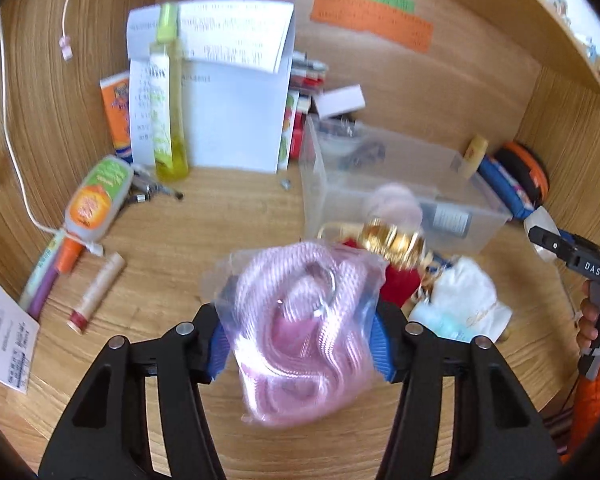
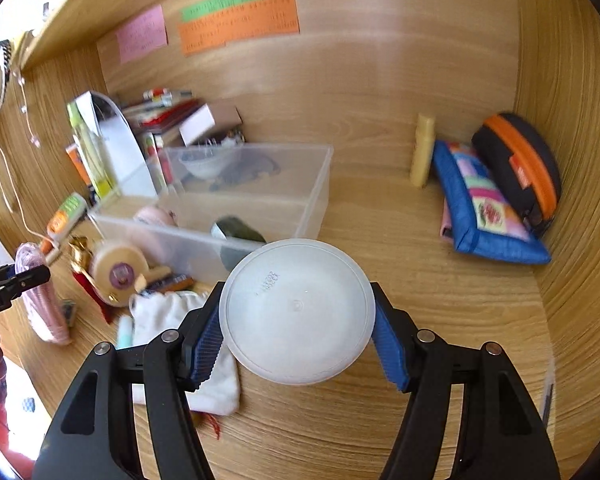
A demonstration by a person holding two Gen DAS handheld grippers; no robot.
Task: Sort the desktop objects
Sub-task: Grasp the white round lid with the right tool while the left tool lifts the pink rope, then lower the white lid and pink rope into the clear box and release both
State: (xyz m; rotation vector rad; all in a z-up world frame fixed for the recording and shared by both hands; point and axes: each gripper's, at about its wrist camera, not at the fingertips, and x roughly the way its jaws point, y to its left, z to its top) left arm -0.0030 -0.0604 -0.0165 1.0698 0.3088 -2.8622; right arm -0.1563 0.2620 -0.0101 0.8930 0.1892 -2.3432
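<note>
The wooden counter sits inside a wood-walled nook, its back wall carrying pink, green and orange paper notes. A clear plastic bin stands on the counter near the middle, with a dark object and a pale pink round thing inside. Left of it a white folded sheet stands upright with a tall yellow-green bottle in front. On the right, a blue patchwork pouch leans against a black case with an orange zip band, a small yellow tube upright just beside them. A white cloth bag lies on the counter in front of the bin, close to a gold-and-cream trinket.

The right hand-held gripper has its blue pads pressed against both sides of a round translucent white lid, which it holds lifted above the counter in front of the bin. The left hand-held gripper clamps a clear plastic bag of coiled pink cord between its pads, the bag raised over the counter left of the cloth bag; the picture is blurred there. An orange-and-green squeeze bottle and a small lip-balm tube lie on the counter at far left
</note>
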